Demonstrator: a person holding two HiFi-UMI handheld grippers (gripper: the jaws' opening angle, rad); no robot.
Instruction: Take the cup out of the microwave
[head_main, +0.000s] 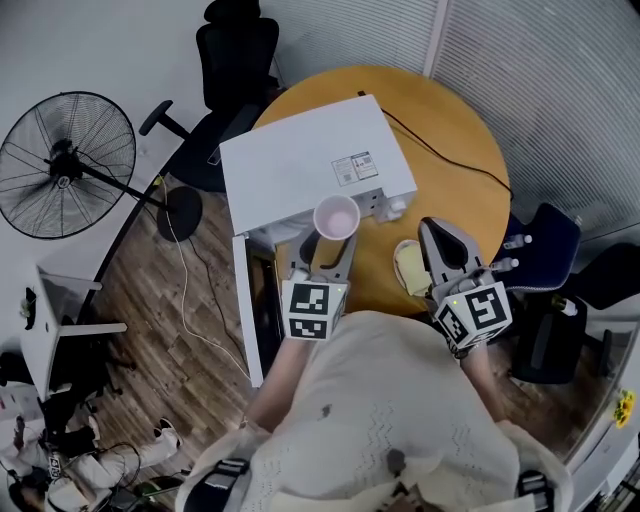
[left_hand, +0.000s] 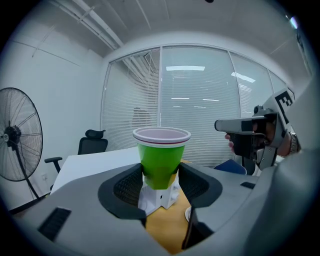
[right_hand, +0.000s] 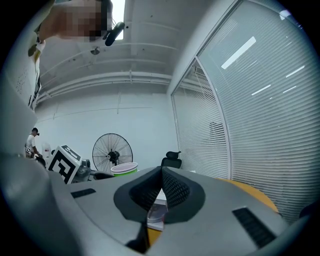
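Though the microwave label (head_main: 355, 168) is illegible, the left gripper (left_hand: 160, 176) clasps the cup (left_hand: 161, 152)

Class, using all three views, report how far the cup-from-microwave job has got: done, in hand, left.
Done: the cup is outside the microwave, whose door stands open. In hand: the left gripper clamps it upright; the right gripper is shut, empty. Left: probably setting it on the table.

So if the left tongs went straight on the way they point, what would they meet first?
Probably the white microwave, just beyond the green cup the left tongs hold; depth unclear.
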